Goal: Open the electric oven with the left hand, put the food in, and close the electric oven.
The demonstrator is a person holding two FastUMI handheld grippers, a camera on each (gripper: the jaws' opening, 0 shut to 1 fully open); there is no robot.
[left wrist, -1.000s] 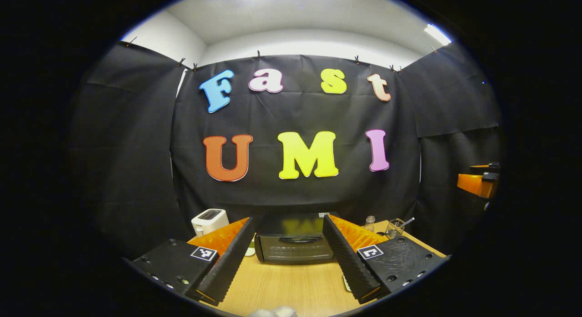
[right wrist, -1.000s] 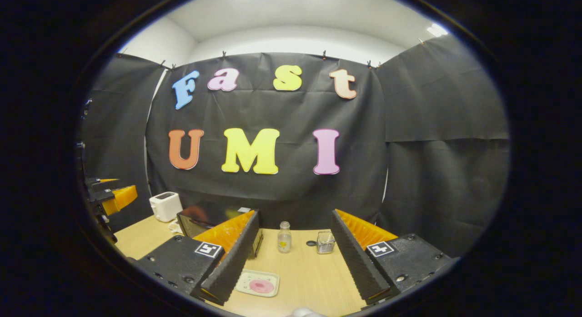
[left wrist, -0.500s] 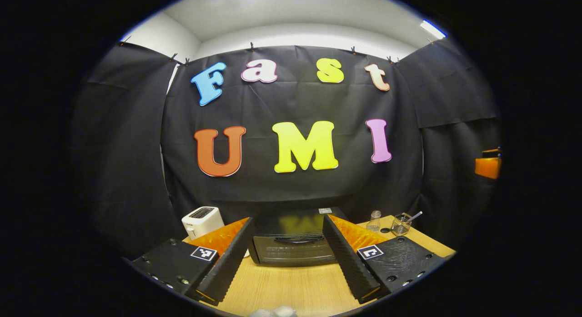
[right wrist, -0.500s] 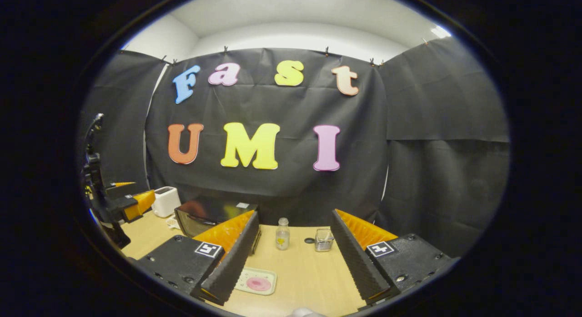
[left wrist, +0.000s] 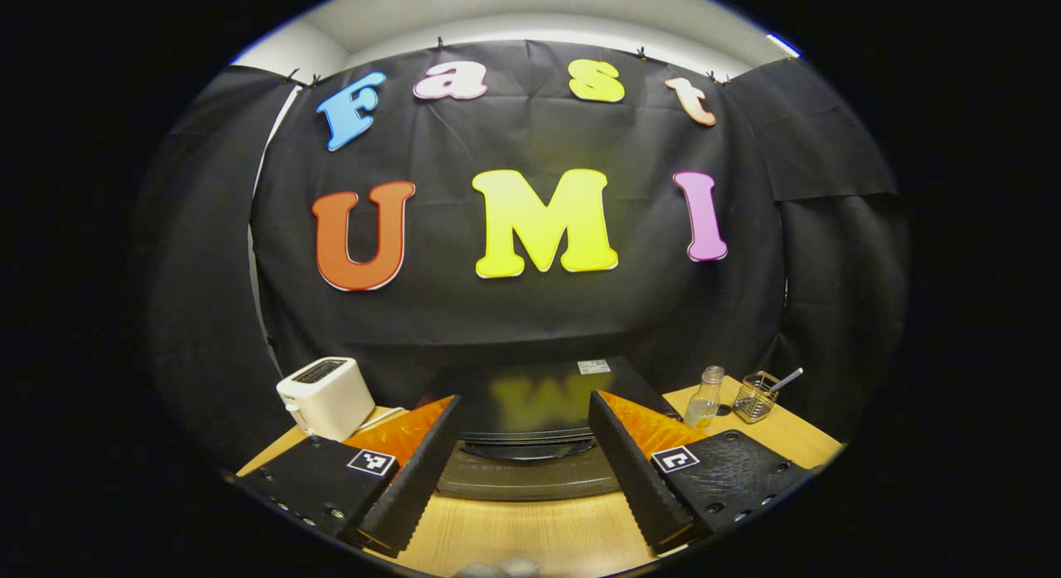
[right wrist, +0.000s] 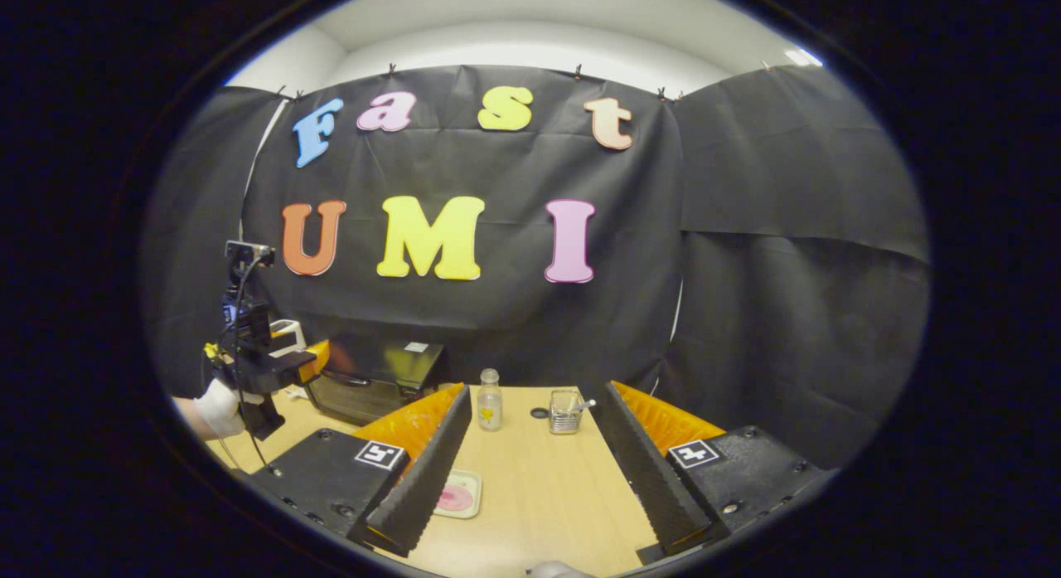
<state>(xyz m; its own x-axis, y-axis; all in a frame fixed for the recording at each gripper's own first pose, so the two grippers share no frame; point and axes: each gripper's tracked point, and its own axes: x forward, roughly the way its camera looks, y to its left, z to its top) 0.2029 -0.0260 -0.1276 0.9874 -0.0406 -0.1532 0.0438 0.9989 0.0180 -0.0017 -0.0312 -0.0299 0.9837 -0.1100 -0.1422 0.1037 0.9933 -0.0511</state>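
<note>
Left gripper view: left gripper (left wrist: 520, 445), jaws spread and empty, frames the closed oven (left wrist: 530, 433) at lower centre; approaching too high could miss the handle (left wrist: 527, 450). Food plate (right wrist: 457, 496) waits near the released right gripper (right wrist: 530, 454).

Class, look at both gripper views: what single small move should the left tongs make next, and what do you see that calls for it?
Probably ease the left tongs forward and slightly down until the open fingers straddle the oven door handle, then close. The electric oven door looks shut, the handle lies between the fingers but untouched, and the food tray waits on the table by the open right tongs.
</note>
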